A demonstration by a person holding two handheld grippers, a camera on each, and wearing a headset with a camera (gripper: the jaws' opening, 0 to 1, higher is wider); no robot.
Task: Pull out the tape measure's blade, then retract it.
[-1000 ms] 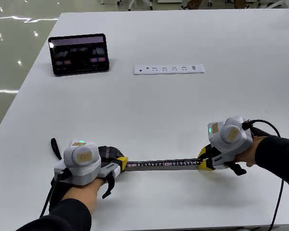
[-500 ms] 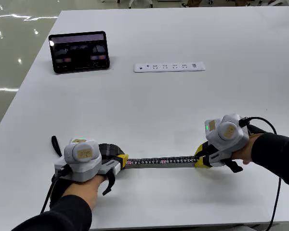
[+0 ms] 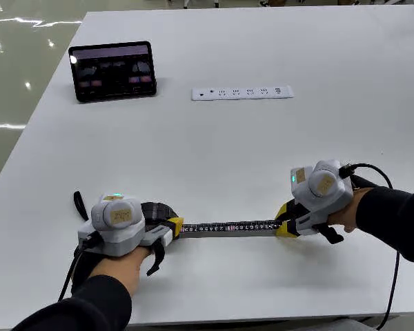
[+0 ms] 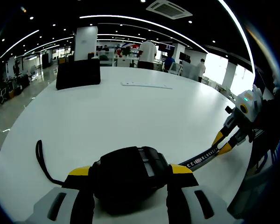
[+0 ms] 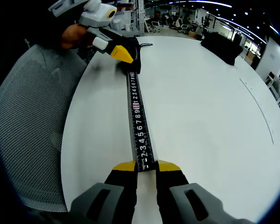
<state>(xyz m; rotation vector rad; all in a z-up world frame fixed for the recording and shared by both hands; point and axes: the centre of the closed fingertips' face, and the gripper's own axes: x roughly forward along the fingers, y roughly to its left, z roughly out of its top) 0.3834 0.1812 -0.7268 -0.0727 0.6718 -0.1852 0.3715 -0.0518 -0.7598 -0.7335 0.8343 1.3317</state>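
Near the front edge of the bench (image 3: pixel 228 152) the tape measure (image 3: pixel 159 215) lies on its side, with the left gripper (image 3: pixel 171 227) clamped across its black body, one yellow-tipped jaw on either flank. Its blade (image 3: pixel 228 227) runs flat along the surface to the right gripper (image 3: pixel 283 224), whose jaws are pinched on the free end; in the right gripper view the printed numbers start right at the jaw tips and run off toward the case.

By my reading the pull-out is at least partly done: a good length of blade is out and stretched straight between my two grippers, which stand well apart. The retraction is what remains, and the blade has to travel all the way back into the case before I let go of the tip. From this moment alone I cannot tell whether I am at full draw.

Nothing lies on the blade's line. A tablet (image 3: pixel 112 71) and a white power strip (image 3: pixel 242 92) sit far back on the bench, well clear. The tape's black strap (image 3: pixel 78 207) trails beside my left hand, and a cable (image 3: pixel 379 172) loops by my right wrist; neither touches the blade. A grey mesh chair (image 5: pixel 32 116) sits off the bench edge.
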